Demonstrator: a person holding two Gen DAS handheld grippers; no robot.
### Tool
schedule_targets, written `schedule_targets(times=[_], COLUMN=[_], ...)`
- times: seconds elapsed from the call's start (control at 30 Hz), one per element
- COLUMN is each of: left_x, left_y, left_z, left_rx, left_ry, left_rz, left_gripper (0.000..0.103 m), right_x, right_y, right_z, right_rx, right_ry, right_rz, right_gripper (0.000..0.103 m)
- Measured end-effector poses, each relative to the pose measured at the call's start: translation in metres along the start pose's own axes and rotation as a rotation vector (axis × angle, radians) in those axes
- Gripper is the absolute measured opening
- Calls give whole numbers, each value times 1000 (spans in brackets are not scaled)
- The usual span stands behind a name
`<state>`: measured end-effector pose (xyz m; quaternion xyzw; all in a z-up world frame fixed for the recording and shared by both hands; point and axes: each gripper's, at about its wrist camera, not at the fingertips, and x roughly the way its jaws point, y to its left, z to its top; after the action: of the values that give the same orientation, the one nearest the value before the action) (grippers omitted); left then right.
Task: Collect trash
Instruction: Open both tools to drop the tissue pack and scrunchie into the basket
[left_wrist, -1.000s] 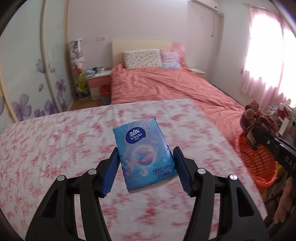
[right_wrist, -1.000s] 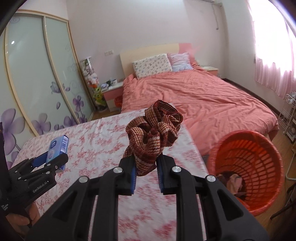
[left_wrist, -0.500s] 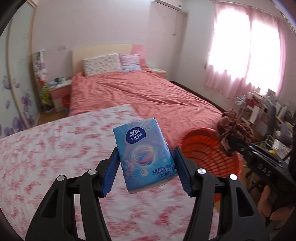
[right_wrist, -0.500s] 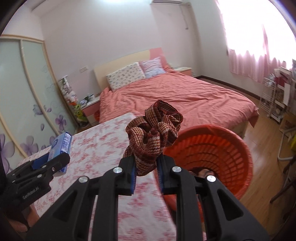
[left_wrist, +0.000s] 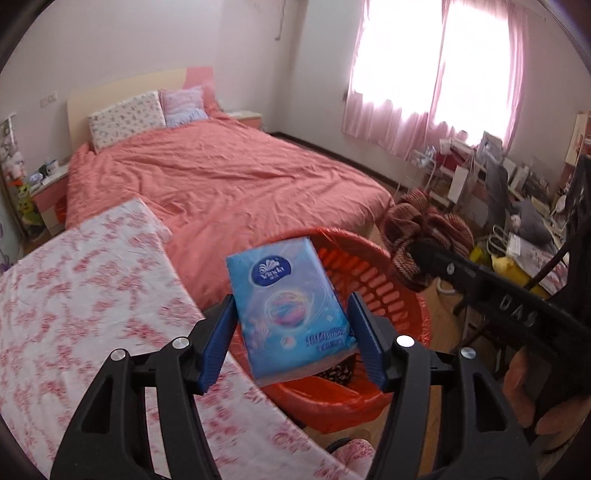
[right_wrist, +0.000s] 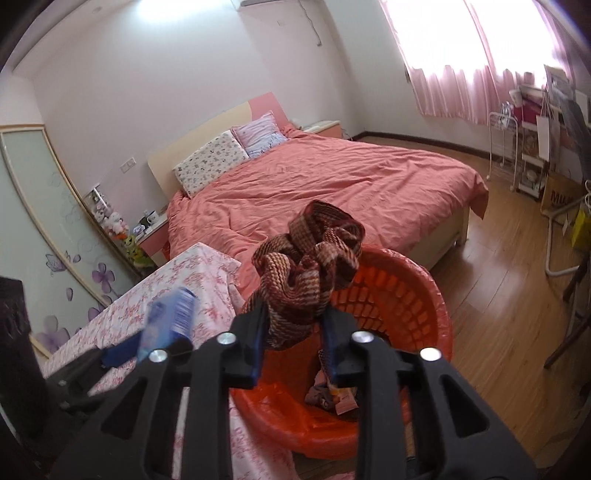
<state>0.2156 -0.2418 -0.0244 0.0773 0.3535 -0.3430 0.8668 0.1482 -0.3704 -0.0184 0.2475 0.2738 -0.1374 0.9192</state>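
From the left wrist view, the left tool (left_wrist: 291, 328) is clamped on a blue tissue pack (left_wrist: 286, 306), its blue pads pressing the pack's two long sides. The pack is held in the air above the near rim of the orange basket (left_wrist: 384, 291), which stands on the floor just beside the corner of the floral-covered counter (left_wrist: 85, 295). Dark patterned stuff lies at the basket's bottom, though what it is cannot be made out. To the right, the right tool (left_wrist: 413, 254) reaches in from the side, gripping a bunched red-brown knitted cloth (left_wrist: 417, 229) just past the basket's far rim. Beyond lies a bed (left_wrist: 221, 177) with a coral cover.

From the right wrist view, the right tool (right_wrist: 293, 332) is closed tight on the knitted cloth (right_wrist: 306, 266), which bulges up above the fingertips and hangs over the orange basket (right_wrist: 417, 295). Crumpled scraps (right_wrist: 328, 395) rest at the basket's bottom. At the left, over the counter's (right_wrist: 199, 277) edge, the tissue pack (right_wrist: 170, 321) appears blurred in the left tool (right_wrist: 147, 345).
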Motion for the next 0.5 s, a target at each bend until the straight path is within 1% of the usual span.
schedule_targets(times=[0.03,0.07,0.1,0.13,0.17,0.27,0.3,0.37,0.4,0.47,0.5], left_x=[7,11,16,19,21,20,16,4,-2,-23,-38], left_y=[0,-1,-1,2,4,11,13,19,22,30,35], left_z=[-1,-3,-5,-7,-9,-13,-14,-18,-18,-23,-25], left_rx=[1,-1,-7,-15,-21,-37,-44,-66,-76,-97,-107], left_ry=[14,27,37,48,58,70,69,57,47,15,-9], left_rz=[10,21,27,26,34,67,79,112,127,169,196], left_gripper=[67,72,74,74,75,76,76,76,78,83,87], right_x=[5,9,12,16,18,15,12,2,-4,-18,-25], right_y=[-3,-5,-8,-11,-12,-16,-17,-12,-8,0,6], right_z=[2,2,3,3,3,0,-1,-5,-7,-8,-11], right_rx=[5,10,15,21,26,39,38,24,13,-10,-24], right_ry=[7,13,18,25,28,16,8,-11,-26,-54,-70], right_rz=[-5,-14,-15,-15,-17,-34,-40,-51,-60,-65,-72], right_gripper=[39,42,42,44,49,57,59,66,67,77,80])
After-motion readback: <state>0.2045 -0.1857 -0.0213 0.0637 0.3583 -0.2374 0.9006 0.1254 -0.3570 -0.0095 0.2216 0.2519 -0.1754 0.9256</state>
